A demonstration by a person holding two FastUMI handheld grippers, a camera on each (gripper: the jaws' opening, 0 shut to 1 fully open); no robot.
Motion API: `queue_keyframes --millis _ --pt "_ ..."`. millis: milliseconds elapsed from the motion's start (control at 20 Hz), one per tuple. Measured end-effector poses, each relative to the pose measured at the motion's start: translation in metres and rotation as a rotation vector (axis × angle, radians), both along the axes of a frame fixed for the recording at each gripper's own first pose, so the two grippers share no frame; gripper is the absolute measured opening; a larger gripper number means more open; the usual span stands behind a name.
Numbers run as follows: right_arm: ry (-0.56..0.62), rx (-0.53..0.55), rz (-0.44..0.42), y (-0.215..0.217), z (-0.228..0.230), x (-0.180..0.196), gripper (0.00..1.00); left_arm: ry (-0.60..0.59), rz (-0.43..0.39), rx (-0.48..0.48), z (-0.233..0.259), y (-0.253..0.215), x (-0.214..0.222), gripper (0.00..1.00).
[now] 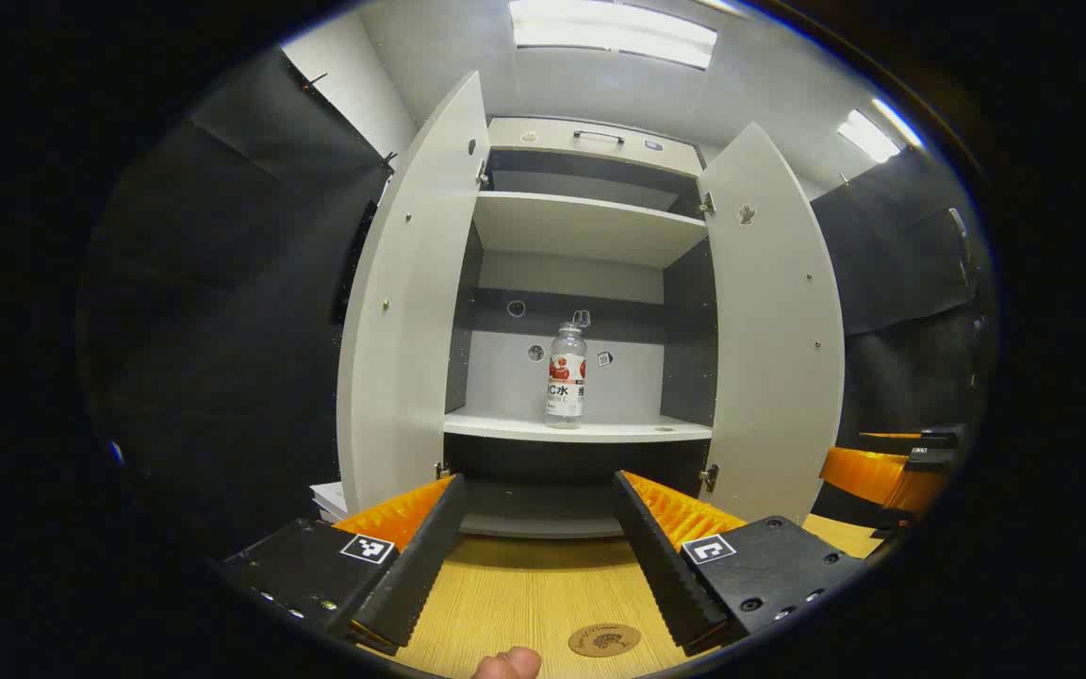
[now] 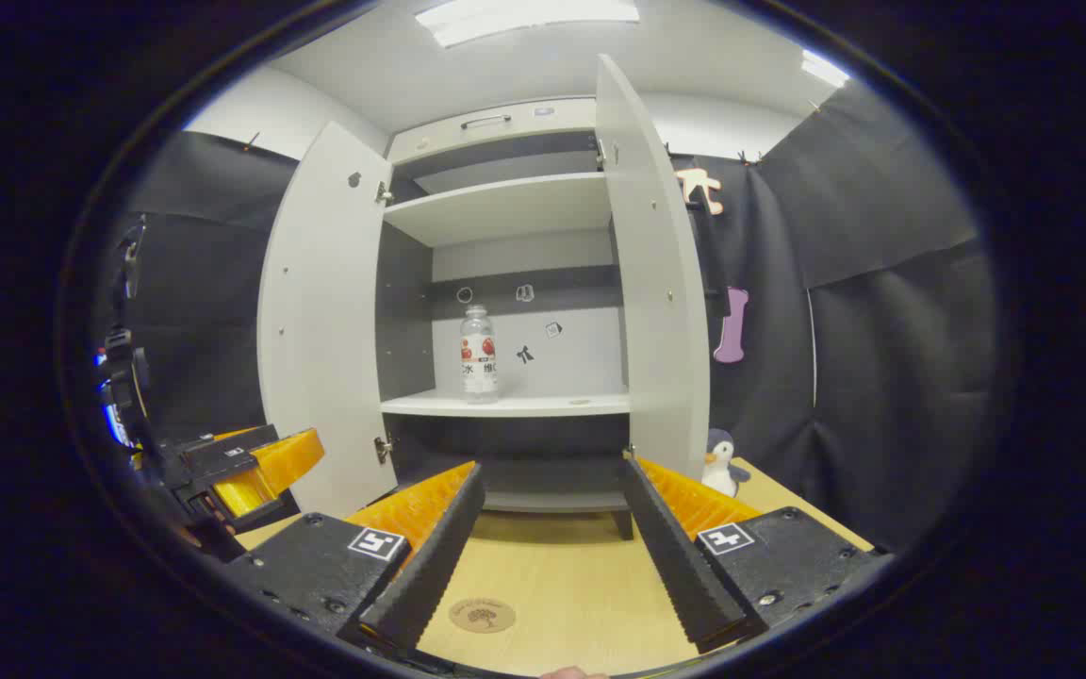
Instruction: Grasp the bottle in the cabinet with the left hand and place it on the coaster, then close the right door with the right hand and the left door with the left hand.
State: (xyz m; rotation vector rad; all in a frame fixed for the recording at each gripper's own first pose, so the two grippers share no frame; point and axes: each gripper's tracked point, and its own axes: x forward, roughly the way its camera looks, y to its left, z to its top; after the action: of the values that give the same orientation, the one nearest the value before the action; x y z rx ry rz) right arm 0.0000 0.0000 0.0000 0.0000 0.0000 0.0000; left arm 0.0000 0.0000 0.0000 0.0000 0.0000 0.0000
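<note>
Right at the start: bottle (image 1: 566,375) upright on the lower shelf (image 1: 581,431) of the cabinet, both doors open, untouched. Left gripper (image 1: 537,542) spread wide, empty, aimed at it from well back over the table (image 1: 524,594). Right gripper (image 2: 551,542) also spread, empty. Coaster (image 1: 604,639) lies near, on the table. Next: reach the left in, straddle the bottle, close.

Bystanders in the booth

A small penguin toy (image 2: 718,461) stands on the wooden table (image 2: 543,585) — near the table's right edge, before the black cloth wall (image 2: 882,358). Ceiling light panels (image 1: 614,33) glow overhead — a stack of white sheets (image 1: 328,500) lies at the table's left.
</note>
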Motion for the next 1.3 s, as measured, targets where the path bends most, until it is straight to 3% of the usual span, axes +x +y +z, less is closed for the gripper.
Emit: queue_keyframes --millis 50,150,200,250,550,600,650,750,850,1150,1200,1250,1300 --pt "0.001 0.001 0.003 0.002 -0.001 -0.001 0.98 0.002 -0.001 0.003 -0.001 0.001 -0.001 0.95" --pt "0.002 0.003 0.010 0.005 -0.001 -0.002 0.98 0.007 0.003 0.004 -0.001 0.005 -0.002 0.95" --pt "0.001 0.003 0.012 0.006 -0.001 -0.002 0.93 0.008 0.004 0.002 0.000 0.006 -0.004 0.95" --pt "0.001 0.001 0.016 0.007 -0.002 -0.003 0.98 0.007 0.006 -0.001 0.001 0.008 -0.005 0.95" --pt "-0.003 -0.009 0.023 0.010 -0.001 -0.004 0.98 0.013 0.001 -0.002 0.000 0.011 -0.006 0.95" --pt "0.000 -0.013 0.022 0.010 -0.001 -0.003 0.93 0.012 -0.001 -0.002 -0.001 0.012 -0.005 0.95" --pt "0.001 -0.013 0.023 0.010 -0.001 -0.005 0.98 0.012 -0.003 -0.003 -0.001 0.012 -0.004 0.95" --pt "0.002 -0.014 0.023 0.010 -0.003 -0.007 0.98 0.017 -0.011 -0.007 -0.002 0.010 -0.001 0.99" --pt "0.002 -0.019 0.020 0.010 -0.002 -0.005 0.98 0.018 -0.028 -0.017 -0.001 0.006 0.006 0.95" --pt "-0.027 -0.037 0.003 0.001 0.009 -0.007 0.98 -0.026 -0.156 -0.074 0.030 -0.022 0.072 0.95" --pt "-0.031 -0.041 -0.005 -0.001 0.011 -0.007 0.98 -0.024 -0.185 -0.096 0.036 -0.029 0.087 0.99" --pt "-0.035 -0.046 -0.013 -0.003 0.012 -0.008 0.98 -0.024 -0.207 -0.107 0.043 -0.035 0.103 0.95" --pt "-0.041 -0.050 -0.024 -0.006 0.015 -0.009 0.98 -0.033 -0.223 -0.102 0.050 -0.039 0.120 0.99"
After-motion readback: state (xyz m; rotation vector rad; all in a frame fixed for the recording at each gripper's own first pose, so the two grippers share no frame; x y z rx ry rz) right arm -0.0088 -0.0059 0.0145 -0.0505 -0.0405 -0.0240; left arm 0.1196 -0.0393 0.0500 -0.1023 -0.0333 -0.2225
